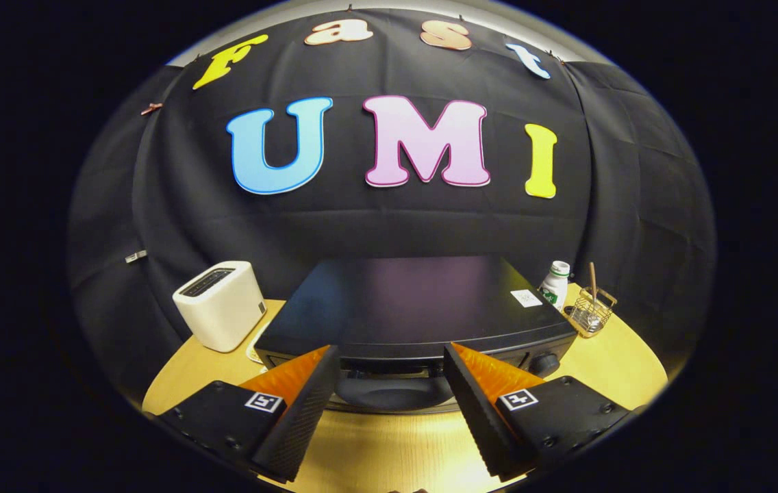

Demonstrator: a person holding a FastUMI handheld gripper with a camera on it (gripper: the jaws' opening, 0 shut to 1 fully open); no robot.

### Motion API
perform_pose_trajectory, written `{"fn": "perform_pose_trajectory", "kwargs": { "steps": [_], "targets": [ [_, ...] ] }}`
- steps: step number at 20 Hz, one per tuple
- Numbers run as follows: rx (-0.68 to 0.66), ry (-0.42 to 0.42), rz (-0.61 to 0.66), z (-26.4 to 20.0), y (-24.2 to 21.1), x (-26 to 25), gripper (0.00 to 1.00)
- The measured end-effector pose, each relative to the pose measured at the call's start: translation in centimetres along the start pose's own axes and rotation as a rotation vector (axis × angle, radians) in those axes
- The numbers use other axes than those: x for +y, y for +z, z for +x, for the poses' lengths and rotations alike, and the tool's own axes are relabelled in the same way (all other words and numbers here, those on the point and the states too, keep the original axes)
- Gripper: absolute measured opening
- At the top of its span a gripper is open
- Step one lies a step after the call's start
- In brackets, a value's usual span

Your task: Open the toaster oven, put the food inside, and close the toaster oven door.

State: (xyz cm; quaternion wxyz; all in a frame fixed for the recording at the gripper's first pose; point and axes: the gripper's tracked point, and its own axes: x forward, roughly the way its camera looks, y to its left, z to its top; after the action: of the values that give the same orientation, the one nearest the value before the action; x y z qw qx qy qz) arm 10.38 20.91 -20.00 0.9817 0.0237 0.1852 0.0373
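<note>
A black toaster oven [416,301] stands on the wooden table, seen from above and in front, its flat top facing me. Its dark curved door handle [392,392] lies just ahead of my fingertips, in line with the gap between them. A round knob [545,363] shows at the oven's front right. My gripper [390,359] hovers open over the handle, fingers spread wide with nothing between them. Whether the door is ajar I cannot tell. No food is visible.
A white two-slot toaster [219,304] stands left of the oven. Behind the oven's right corner are a small white bottle [555,281] and a wire basket [591,311] holding a stick. Bare wooden table [396,452] lies below my fingers.
</note>
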Motion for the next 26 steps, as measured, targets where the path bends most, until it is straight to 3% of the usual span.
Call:
{"fn": "perform_pose_trajectory", "kwargs": {
  "steps": [10, 26],
  "targets": [
    [0.040, -0.031, -0.016, 0.6, -1.7, 0.0, 0.98],
    [0.142, -0.023, -0.031, -7.5, -11.3, 0.0, 1.00]
  ]
}}
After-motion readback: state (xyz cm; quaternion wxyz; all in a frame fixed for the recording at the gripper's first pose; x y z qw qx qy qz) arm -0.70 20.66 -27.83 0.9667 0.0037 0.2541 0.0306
